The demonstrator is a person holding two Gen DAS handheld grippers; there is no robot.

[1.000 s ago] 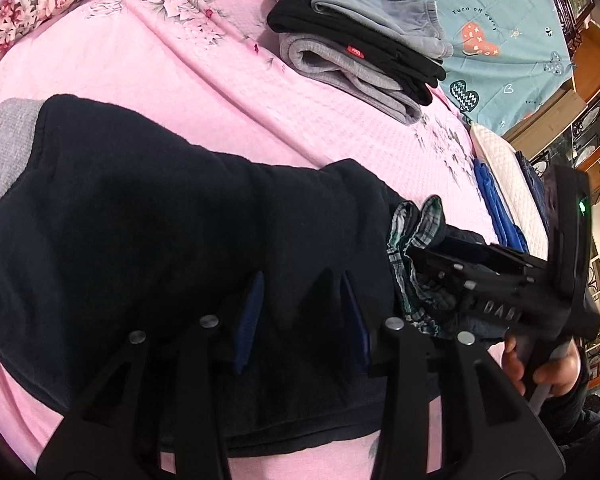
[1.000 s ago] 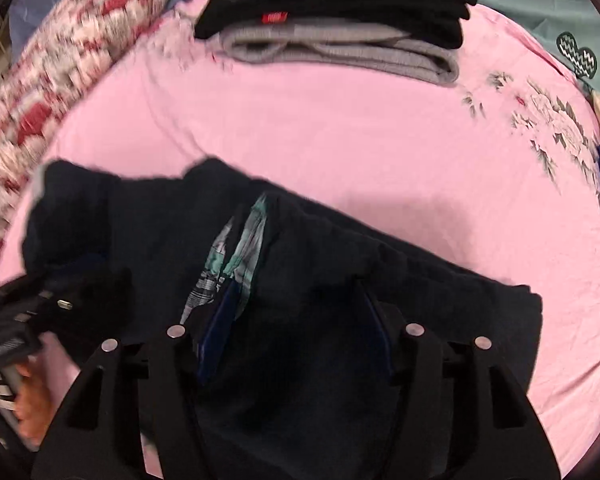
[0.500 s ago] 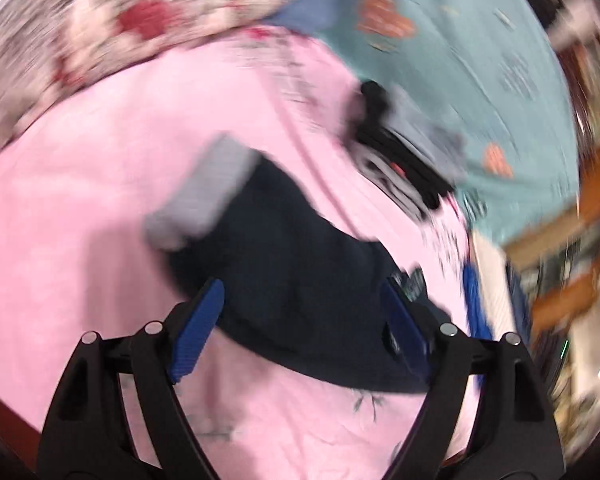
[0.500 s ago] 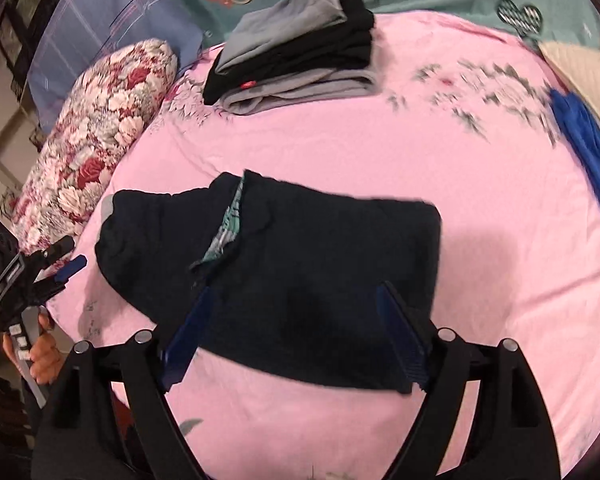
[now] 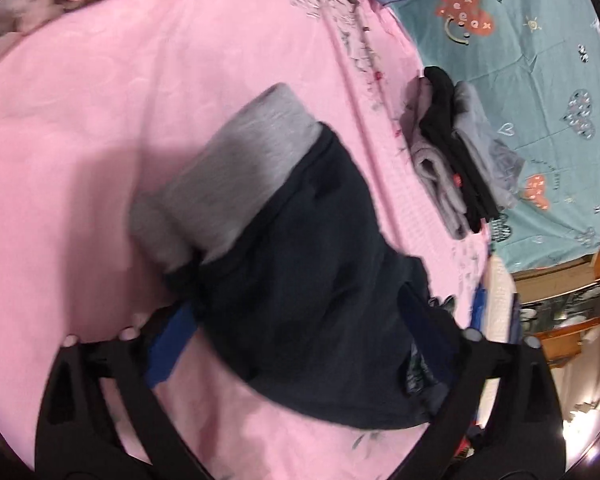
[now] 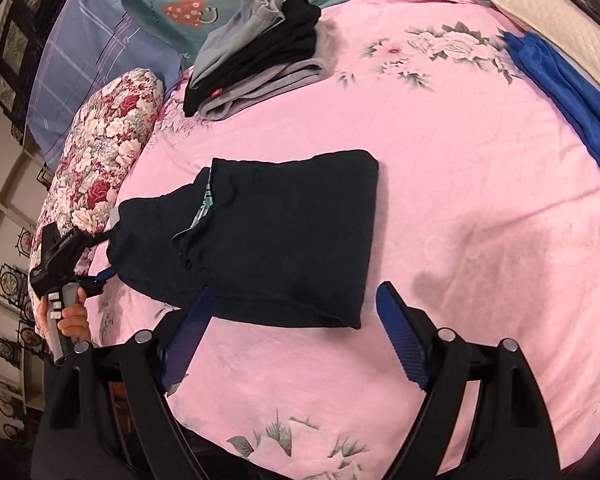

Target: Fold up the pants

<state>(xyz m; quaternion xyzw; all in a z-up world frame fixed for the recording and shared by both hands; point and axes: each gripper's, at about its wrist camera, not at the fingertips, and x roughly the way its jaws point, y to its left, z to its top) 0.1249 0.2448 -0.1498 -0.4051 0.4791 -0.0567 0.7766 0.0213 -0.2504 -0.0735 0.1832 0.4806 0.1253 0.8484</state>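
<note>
Item, dark pants (image 6: 284, 236): lying folded mid-bed on the pink sheet (image 6: 460, 200); I am holding both the left gripper (image 5: 300, 336) and right gripper (image 6: 296, 340) spread, gripping nothing, apparently bracketing the bundle for stacking.

Little could be read. On the teal sheet (image 5: 512, 60), in the left wrist view, small dark print beside an orange heart with a smile read "worry", with the letters before it cut off by the frame edge. Fainter print by a second orange heart lower on that sheet was too blurred to make out. The red tag on the folded black garment (image 5: 456, 178) showed no legible letters.
</note>
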